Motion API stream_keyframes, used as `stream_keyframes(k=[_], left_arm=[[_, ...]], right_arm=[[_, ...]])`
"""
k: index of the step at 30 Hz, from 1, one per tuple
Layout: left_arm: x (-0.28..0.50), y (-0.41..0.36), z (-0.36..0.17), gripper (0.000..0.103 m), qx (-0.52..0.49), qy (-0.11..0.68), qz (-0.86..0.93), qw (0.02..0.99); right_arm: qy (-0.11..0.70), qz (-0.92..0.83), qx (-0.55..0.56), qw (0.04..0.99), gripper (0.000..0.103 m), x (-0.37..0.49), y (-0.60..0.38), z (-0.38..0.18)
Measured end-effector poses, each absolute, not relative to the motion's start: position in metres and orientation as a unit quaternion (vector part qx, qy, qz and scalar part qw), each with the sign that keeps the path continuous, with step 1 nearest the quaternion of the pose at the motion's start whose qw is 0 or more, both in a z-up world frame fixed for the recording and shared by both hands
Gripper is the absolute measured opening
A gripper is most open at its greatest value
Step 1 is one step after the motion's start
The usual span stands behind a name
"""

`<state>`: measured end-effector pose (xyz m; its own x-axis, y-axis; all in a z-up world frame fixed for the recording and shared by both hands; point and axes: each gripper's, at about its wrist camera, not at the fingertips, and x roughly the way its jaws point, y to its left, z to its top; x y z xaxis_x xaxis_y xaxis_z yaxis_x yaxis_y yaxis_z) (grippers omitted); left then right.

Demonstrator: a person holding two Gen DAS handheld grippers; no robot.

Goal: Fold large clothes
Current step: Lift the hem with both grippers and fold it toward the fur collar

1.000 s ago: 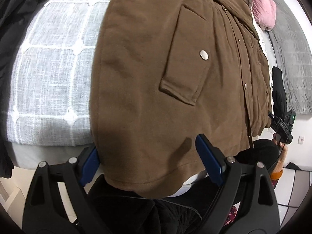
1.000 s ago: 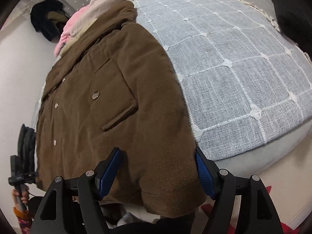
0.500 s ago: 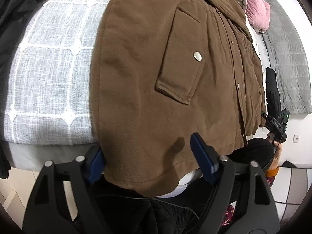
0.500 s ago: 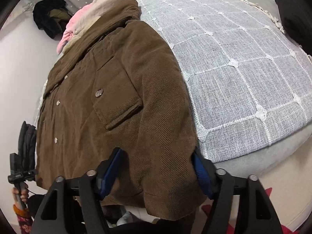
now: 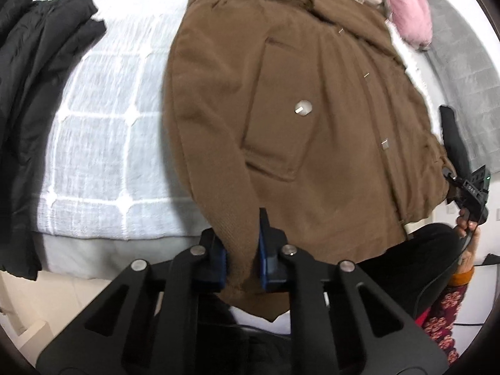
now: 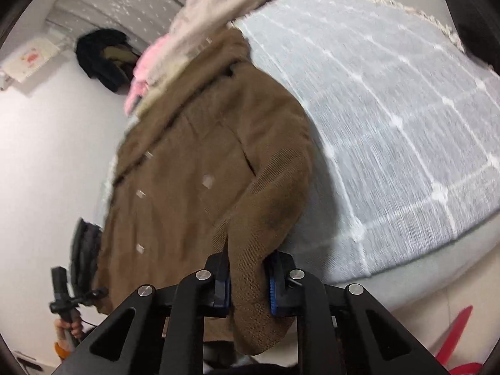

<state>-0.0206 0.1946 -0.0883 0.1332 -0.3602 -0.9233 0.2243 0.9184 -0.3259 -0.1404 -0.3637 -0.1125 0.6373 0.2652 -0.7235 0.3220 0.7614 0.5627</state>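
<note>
A large brown corduroy jacket [image 5: 300, 118] with metal snaps and a chest pocket lies front-up on a bed, its hem hanging over the near edge. My left gripper [image 5: 242, 250] is shut on the jacket's hem at its left corner. In the right wrist view the jacket [image 6: 193, 181] runs away from me, and my right gripper [image 6: 248, 281] is shut on the hem at its right corner, with cloth bunched between the blue pads. The other gripper shows small at the edge of each view [image 5: 468, 187] [image 6: 62, 290].
The bed has a pale blue checked blanket [image 5: 103, 118] [image 6: 390, 118]. A black garment [image 5: 34, 72] lies at its left. Pink and beige clothes [image 6: 175, 43] are piled beyond the collar. A grey quilt [image 5: 462, 62] and a white wall [image 6: 47, 156] flank the jacket.
Both grippers were open astride the hem; now both have closed on it. The hem corners are bunched and lifted slightly, and both views are blurred by motion.
</note>
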Motion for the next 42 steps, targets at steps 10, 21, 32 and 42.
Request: stream_keyframes(k=[10, 21, 32, 42], left_arm=[[0.005, 0.184, -0.016, 0.014, -0.113, 0.54, -0.197, 0.81], [0.079, 0.169, 0.019, 0.013, -0.154, 0.46, -0.167, 0.858], [0.187, 0.195, 0.007, 0.013, -0.273, 0.463, -0.139, 0.832], [0.302, 0.196, -0.055, 0.013, -0.286, 0.492, -0.111, 0.815]], right_arm=[[0.351, 0.002, 0.337, 0.874, 0.014, -0.102, -0.338, -0.056], [0.314, -0.002, 0.375, 0.872, 0.012, -0.024, -0.358, -0.016], [0.284, -0.018, 0.394, 0.874, 0.012, 0.07, -0.391, 0.003], [0.302, -0.055, 0.381, 0.872, 0.012, 0.168, -0.437, -0.056]])
